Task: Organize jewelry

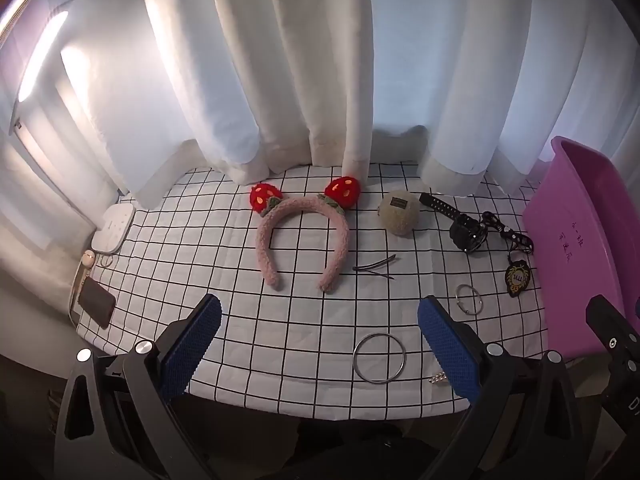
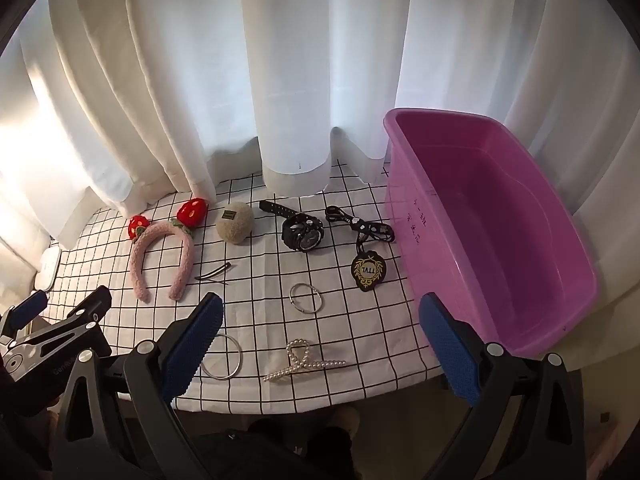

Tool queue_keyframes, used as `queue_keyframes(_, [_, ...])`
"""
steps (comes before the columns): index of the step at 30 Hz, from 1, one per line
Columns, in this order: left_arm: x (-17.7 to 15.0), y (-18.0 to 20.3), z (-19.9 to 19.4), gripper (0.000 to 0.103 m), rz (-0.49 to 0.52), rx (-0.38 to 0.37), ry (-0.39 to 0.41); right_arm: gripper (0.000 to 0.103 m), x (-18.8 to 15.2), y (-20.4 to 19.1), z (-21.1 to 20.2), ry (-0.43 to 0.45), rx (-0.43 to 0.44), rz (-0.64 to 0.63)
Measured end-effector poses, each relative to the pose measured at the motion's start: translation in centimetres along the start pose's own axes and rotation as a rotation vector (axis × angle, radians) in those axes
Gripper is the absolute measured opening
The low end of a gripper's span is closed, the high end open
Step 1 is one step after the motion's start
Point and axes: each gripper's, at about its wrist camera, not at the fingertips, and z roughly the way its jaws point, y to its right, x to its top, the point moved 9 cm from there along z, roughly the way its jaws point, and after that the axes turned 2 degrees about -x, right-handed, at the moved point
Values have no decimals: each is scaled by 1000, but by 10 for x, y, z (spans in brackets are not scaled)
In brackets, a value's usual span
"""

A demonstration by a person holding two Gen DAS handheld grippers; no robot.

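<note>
On the checked cloth lie a pink strawberry headband [image 1: 302, 236] [image 2: 162, 258], a beige fuzzy clip [image 1: 399, 212] [image 2: 235, 222], a black watch [image 1: 464, 228] [image 2: 302, 230], a black lanyard with a badge [image 1: 516, 258] [image 2: 366, 256], a dark hairpin [image 1: 374, 267] [image 2: 214, 273], a small silver ring [image 1: 468, 299] [image 2: 307, 298], a large silver bangle [image 1: 379, 358] [image 2: 222, 356] and a pearl hair clip [image 2: 302, 362]. A purple tub [image 2: 492, 232] [image 1: 580, 240] stands at the right. My left gripper [image 1: 320, 344] is open above the front edge. My right gripper [image 2: 320, 344] is open and empty.
White curtains [image 2: 300, 80] hang behind the table. A white device [image 1: 114, 226] and a dark phone [image 1: 96, 304] lie at the left edge. The table's front edge [image 1: 320, 408] is just under both grippers.
</note>
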Motion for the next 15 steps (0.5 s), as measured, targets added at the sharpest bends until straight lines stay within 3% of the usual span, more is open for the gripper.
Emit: queue_keyframes(15, [3,-2,1,97,0,-8,-1,94,-1,-1,2,6,10,-2])
